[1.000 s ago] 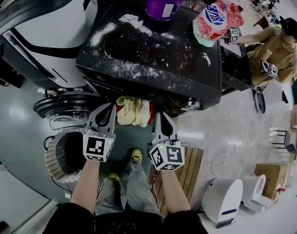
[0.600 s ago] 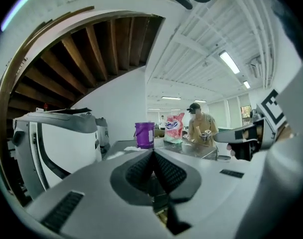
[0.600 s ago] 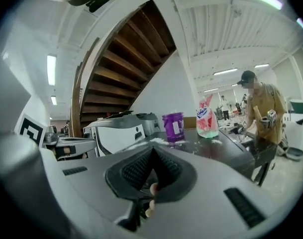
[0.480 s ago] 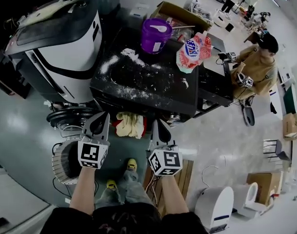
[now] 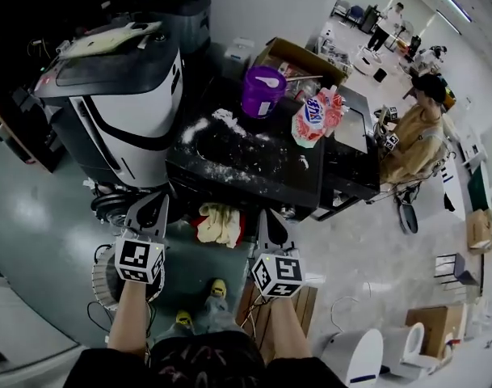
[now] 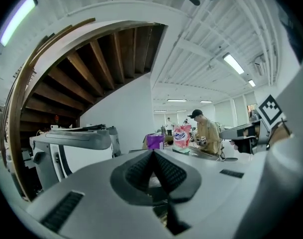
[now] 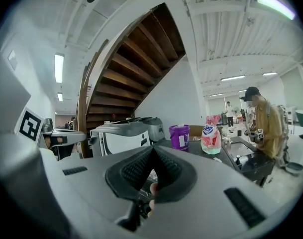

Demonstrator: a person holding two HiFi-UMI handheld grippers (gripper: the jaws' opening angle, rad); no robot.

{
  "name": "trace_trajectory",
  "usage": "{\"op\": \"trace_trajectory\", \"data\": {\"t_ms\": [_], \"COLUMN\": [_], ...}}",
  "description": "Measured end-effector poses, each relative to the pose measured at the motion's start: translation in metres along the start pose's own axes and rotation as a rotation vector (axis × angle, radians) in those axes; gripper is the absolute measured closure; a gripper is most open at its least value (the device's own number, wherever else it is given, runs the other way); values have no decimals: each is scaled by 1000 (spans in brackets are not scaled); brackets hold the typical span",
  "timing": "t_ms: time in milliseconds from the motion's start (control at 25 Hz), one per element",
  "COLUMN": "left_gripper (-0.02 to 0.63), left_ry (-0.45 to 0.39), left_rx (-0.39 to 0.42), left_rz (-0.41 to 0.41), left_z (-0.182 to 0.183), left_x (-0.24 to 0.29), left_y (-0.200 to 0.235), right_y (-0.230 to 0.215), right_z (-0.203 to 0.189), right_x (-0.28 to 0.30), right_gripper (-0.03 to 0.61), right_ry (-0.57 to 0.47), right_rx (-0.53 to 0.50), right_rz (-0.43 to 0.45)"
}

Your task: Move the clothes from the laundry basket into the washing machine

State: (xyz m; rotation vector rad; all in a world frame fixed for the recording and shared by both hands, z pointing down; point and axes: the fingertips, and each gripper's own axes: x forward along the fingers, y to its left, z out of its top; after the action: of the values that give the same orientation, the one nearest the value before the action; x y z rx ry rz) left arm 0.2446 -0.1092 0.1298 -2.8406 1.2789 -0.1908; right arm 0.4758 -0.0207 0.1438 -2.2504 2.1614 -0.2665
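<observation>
Between left gripper (image 5: pixel 156 203) and right gripper (image 5: pixel 265 217) — clothes (image 5: pixel 217 223), ungripped.

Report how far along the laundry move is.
Done: a bundle of clothes hangs at the front of the black-topped machine, and the visible part of the basket shows no clothes. In hand: nothing; the left gripper and right gripper are both shut and empty. Left: probably pushing that bundle fully in, since it shows outside the front.
</observation>
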Motion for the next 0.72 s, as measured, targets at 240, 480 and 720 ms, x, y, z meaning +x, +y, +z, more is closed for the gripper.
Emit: {"op": "trace_trajectory", "data": {"t_ms": [240, 480, 720], "left_gripper": [603, 603, 603], "left_ry": [-46, -60, -73], "left_rx": [4, -15, -3], "left_rz": [33, 42, 40], "left_z": [36, 47, 55], "left_x": [-16, -26, -31], "left_y": [15, 18, 17], "right_y": [5, 2, -1], "right_z": [21, 42, 58], "right_x": [-8, -18, -25], "right_gripper": [575, 575, 577], "right_ry": [-14, -38, -67], "right_rx": [-12, -22, -44], "right_rz": [11, -10, -34]}}
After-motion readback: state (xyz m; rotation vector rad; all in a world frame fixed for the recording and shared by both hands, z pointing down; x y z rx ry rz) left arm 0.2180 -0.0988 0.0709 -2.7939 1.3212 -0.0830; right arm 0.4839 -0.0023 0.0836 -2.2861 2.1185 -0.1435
